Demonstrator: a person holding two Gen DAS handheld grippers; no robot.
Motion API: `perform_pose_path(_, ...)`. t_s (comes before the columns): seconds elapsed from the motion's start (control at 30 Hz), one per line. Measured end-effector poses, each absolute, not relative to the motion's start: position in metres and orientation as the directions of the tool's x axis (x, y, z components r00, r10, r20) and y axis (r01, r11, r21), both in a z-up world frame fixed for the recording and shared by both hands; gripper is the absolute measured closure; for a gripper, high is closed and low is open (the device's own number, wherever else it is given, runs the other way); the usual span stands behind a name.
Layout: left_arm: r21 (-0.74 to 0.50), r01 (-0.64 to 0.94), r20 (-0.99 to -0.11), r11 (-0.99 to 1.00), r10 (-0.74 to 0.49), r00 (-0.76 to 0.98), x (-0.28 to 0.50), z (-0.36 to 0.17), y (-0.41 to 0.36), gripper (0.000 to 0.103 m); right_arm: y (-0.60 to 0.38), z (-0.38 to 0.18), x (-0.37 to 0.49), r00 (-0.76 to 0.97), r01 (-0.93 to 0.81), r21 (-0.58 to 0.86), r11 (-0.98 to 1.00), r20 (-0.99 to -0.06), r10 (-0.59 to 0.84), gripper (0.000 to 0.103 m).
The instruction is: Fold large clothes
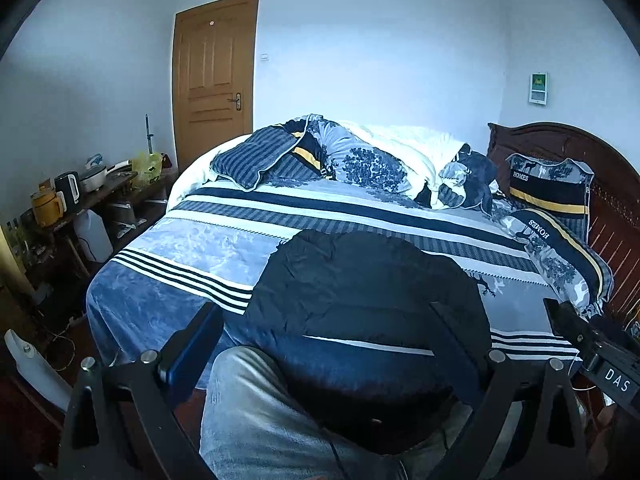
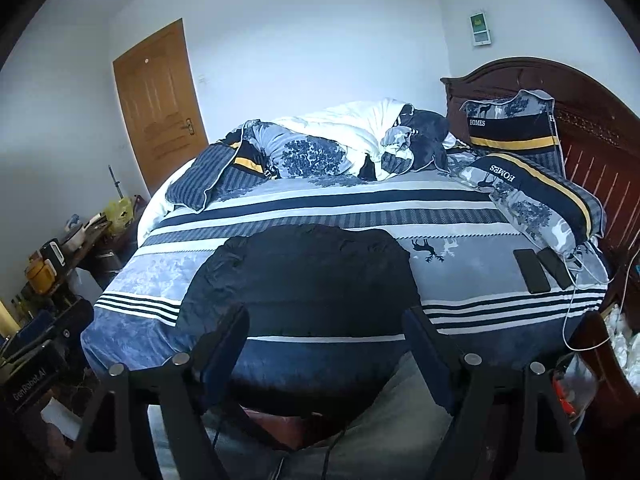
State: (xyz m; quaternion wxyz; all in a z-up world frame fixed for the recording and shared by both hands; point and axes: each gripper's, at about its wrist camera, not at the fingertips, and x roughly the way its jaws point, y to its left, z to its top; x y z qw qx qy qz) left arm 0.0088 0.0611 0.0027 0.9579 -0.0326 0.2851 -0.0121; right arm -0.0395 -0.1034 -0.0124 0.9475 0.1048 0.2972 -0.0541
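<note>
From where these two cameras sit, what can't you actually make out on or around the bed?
- Dark garment: both views; its near edge drops over the bed's edge behind the fingers, so its kind and full shape stay unclear.
- Two phones: right view only; screens dark, the left view misses them.
- Wall notice: too small to read.
- Side table clutter: dim, squeezed at the fisheye edge.
- Person: only trouser legs show, cut off below.

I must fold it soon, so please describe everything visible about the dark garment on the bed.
The dark garment looks black, of thin, slightly crinkled fabric. It lies spread flat on the striped bedcover, near the front edge of the bed, with small wrinkles at its left side. Its near part hangs over that edge. Neither claw touches it.
</note>
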Motion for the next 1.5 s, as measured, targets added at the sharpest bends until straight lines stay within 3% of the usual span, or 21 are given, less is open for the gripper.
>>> perform_pose_path(1.5, -0.035, 0.013, -0.565, 0.999, -0.031, 0.824, 0.0095, -0.0011, 0.0625, 0.004, -0.0977, -0.0153, -0.0371, 0.806, 0.141, 0.143, 0.98, -0.591, -0.03, 0.02)
